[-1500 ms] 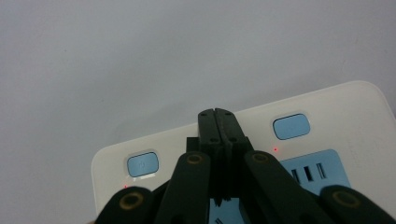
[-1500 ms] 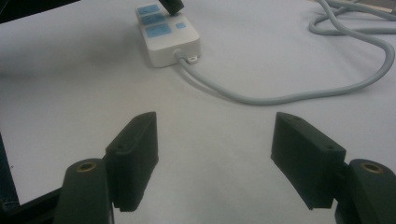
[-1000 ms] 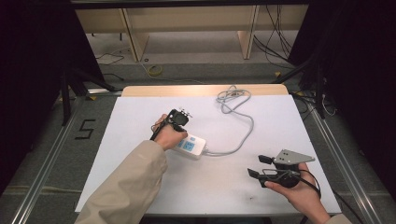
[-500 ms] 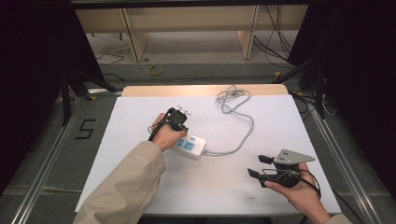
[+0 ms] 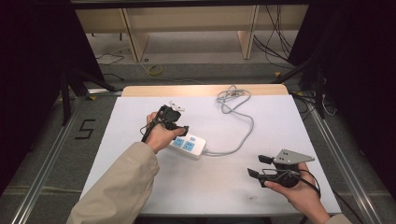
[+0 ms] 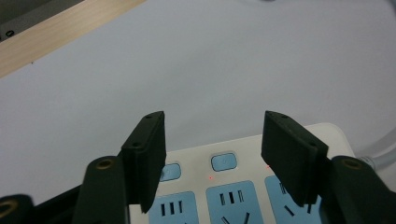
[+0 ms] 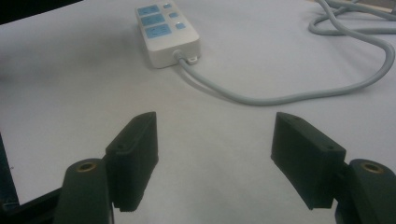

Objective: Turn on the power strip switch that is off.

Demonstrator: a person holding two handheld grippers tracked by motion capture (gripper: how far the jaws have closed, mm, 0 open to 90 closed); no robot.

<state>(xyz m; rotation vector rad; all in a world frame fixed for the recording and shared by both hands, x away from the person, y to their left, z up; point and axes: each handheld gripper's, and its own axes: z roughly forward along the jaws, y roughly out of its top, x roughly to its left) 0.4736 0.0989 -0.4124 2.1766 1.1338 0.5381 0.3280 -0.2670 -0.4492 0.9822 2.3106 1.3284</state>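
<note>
Jaws of L gripper [image 6: 212, 158] just opening over power strip [image 5: 190, 145] — R gripper [image 7: 215, 158] jaws released.

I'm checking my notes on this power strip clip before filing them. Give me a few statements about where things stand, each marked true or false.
1. The left gripper is clamped on the power strip. False: its jaws have just been opening, nothing between them.
2. The power strip's sockets are blue. True.
3. The right gripper holds the grey cable. False: it is open over bare table, apart from the cable.
4. The cable runs from the strip to a loose coil near the table's far edge. True.
5. A plug sits in a socket. False: those in sight are empty.
</note>
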